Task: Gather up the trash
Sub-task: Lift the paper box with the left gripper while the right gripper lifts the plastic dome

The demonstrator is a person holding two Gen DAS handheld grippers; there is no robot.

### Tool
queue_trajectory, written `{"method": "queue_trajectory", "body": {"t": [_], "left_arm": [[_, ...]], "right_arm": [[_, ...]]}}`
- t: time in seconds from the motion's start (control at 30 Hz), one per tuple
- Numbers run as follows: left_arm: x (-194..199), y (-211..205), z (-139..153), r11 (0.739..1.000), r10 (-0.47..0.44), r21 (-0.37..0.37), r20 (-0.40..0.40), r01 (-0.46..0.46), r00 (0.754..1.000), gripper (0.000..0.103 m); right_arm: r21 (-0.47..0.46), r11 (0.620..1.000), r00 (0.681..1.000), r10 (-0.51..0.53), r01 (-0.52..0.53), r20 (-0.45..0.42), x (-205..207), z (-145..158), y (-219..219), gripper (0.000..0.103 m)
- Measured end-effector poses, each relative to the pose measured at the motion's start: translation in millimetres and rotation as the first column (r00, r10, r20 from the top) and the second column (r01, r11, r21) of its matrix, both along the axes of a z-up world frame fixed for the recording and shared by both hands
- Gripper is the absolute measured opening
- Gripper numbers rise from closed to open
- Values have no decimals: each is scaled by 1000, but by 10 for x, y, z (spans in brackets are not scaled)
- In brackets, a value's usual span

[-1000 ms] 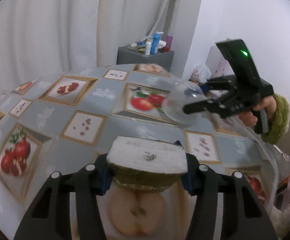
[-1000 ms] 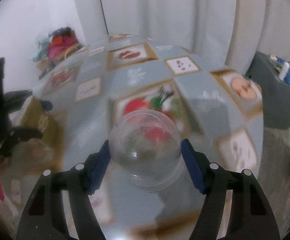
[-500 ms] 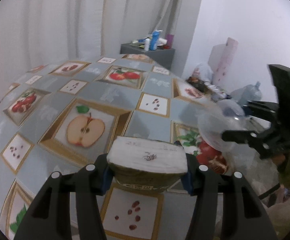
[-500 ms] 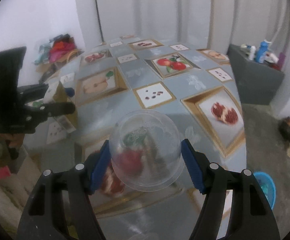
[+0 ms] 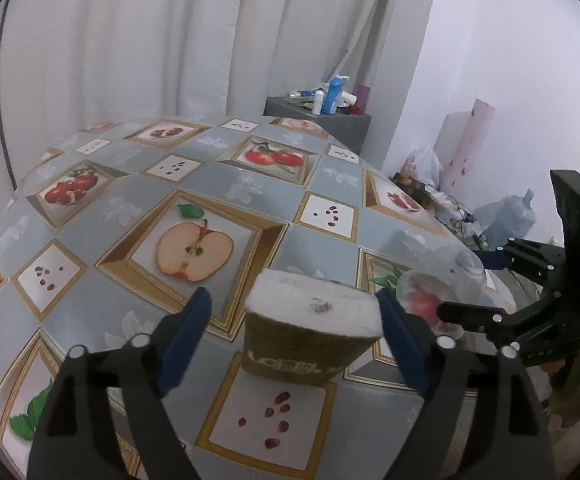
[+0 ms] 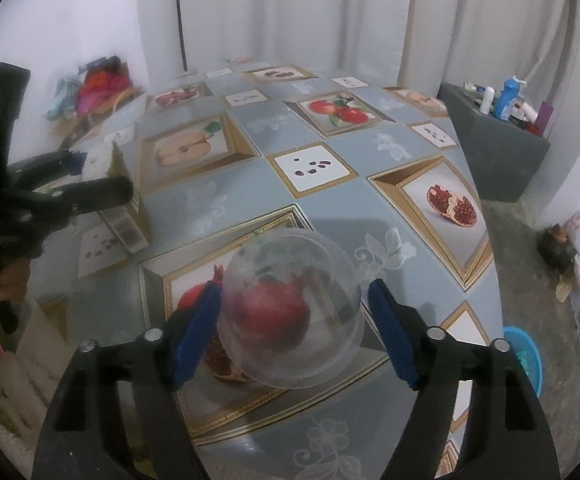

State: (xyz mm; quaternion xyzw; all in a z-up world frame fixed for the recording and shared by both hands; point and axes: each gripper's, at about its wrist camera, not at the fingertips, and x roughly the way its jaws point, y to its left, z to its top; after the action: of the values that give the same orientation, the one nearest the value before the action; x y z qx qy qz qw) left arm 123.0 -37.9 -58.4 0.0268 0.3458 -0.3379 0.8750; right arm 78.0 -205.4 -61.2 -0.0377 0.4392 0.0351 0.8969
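Note:
A brown carton with a white top (image 5: pixel 314 320) stands on the fruit-print tablecloth (image 5: pixel 217 184) between the open fingers of my left gripper (image 5: pixel 294 332); a gap shows on its left side. The carton also shows in the right wrist view (image 6: pixel 127 196). A clear plastic dome cup (image 6: pixel 290 312) lies on the cloth between the open fingers of my right gripper (image 6: pixel 294 332), with a gap on its right. The right gripper (image 5: pixel 502 292) and the cup (image 5: pixel 442 288) show at the right of the left wrist view.
A grey cabinet (image 6: pixel 490 144) with bottles stands past the table's far right corner. A blue basin (image 6: pixel 524 356) and bags lie on the floor at the right. Clothes (image 6: pixel 97 88) are piled at the far left. White curtains hang behind.
Both grippers have opened. The carton and the clear cup, held a second ago, now rest on the tablecloth between the spread fingers.

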Motion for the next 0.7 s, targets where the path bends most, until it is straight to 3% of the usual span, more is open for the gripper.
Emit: {"method": "queue_trajectory", "body": {"t": [0.13,0.4,0.7], "left_arm": [[-42,-6,-42,1000,-9,4,1,9,1000,84],[-159,-204,-137,986,-33,165,99,17,995,84],[-120,-296,-165,980,-63,195,109,41,992,81]], "right_arm": [[-2,1000,1000,-10,10,-2,-2,2,-3,76],[3,1000,1000,-15,16,-23,-34,-44,19,76],[-6,1000,999,-12,12,-31,-19,-99,62,76]]}}
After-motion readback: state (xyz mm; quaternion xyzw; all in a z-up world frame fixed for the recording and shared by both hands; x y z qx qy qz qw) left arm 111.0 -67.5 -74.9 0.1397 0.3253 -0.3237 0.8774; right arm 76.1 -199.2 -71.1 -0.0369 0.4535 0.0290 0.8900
